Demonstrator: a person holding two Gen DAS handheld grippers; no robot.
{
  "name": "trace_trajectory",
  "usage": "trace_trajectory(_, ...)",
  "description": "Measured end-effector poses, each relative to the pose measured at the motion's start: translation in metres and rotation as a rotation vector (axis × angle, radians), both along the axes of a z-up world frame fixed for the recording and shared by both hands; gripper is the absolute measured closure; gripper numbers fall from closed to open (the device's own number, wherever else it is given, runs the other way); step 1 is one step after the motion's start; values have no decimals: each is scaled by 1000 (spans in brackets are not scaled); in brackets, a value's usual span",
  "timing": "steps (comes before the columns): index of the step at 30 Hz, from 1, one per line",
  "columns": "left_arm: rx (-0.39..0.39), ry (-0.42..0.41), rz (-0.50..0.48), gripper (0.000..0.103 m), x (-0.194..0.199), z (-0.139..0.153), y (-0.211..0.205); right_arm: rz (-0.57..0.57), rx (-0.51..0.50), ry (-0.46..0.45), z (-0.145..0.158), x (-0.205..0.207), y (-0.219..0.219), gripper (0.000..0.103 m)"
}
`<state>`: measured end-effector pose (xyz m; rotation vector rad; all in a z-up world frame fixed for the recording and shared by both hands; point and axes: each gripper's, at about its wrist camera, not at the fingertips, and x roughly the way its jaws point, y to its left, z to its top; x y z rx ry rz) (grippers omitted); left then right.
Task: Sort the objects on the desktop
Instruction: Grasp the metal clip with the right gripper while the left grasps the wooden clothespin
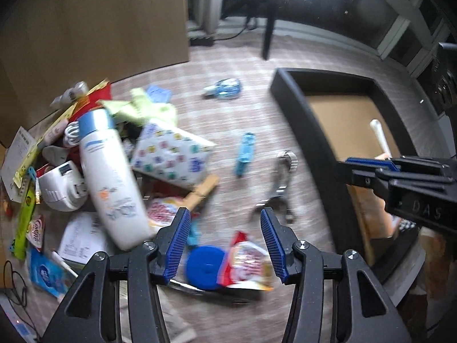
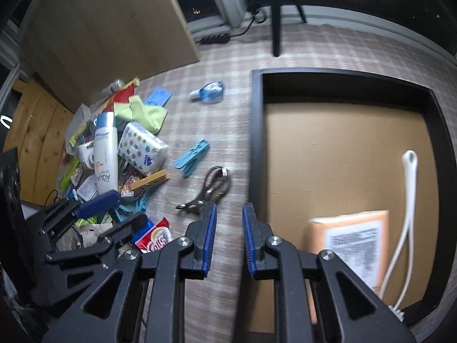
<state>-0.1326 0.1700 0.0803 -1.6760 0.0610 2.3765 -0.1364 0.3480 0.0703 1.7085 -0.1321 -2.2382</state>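
The left gripper [image 1: 225,243] has its blue pads apart and holds nothing. Right under it, at the bottom middle of the left wrist view, lie a round blue tape roll [image 1: 204,267] and a red and white snack packet [image 1: 248,260] — they touch each other, and both sit between the open pads in the picture. So the left gripper is the nearer one to the pile, and I think it only has to go down to reach one of them.

The right gripper [image 2: 229,237] has its pads a small way apart, with nothing between them. It hangs over the checked cloth on the desk [image 2: 222,131], just beside the left wall of the black tray with a brown floor [image 2: 255,143]. A white looped plastic tool [image 2: 410,188] and an orange paper packet [image 2: 351,240] already lie in the tray, at the lower right of the right wrist view.

A little farther up sits the silver metal nail clipper [image 2: 210,190], its long side running from lower left to upper right. Past it lies the light blue plastic clothes peg [image 2: 192,157], tilted the same way. To the left, the tall white bottle with a blue cap [image 1: 110,177] lies on the messy pile — its cap points to the top of the frame. Farthest off is a small clear blue bottle [image 2: 208,91], alone on the cloth.
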Motion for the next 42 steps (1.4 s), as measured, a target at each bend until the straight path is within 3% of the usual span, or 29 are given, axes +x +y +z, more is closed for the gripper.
trace_trajectory(5,-36,-25,-57,53,-11,-11,-9,-23,20,-44,-18,-8,-22,78)
trace_trajectory(13,-56,-41,-140,51,-24,-25,-4,-61,45,-109,-39,-21,-31,77)
trace_trajectory(21,-38,-55,-134,52,-31,-34,-2,-66,66,-140,-55,-28,-41,77)
trace_trajectory(25,-20,-62,-108,56,-33,-40,-1,-74,72,-149,-62,-31,-43,75)
trace_trajectory(30,9,-60,-88,81,-31,-44,-1,-53,95,-112,-61,-31,-48,75)
trace_trajectory(35,43,-59,-56,95,-30,-45,-6,-39,94,-71,-58,-26,-49,78)
trace_trajectory(42,50,-45,-51,96,-25,-44,-8,0,109,-61,-57,-19,-53,78)
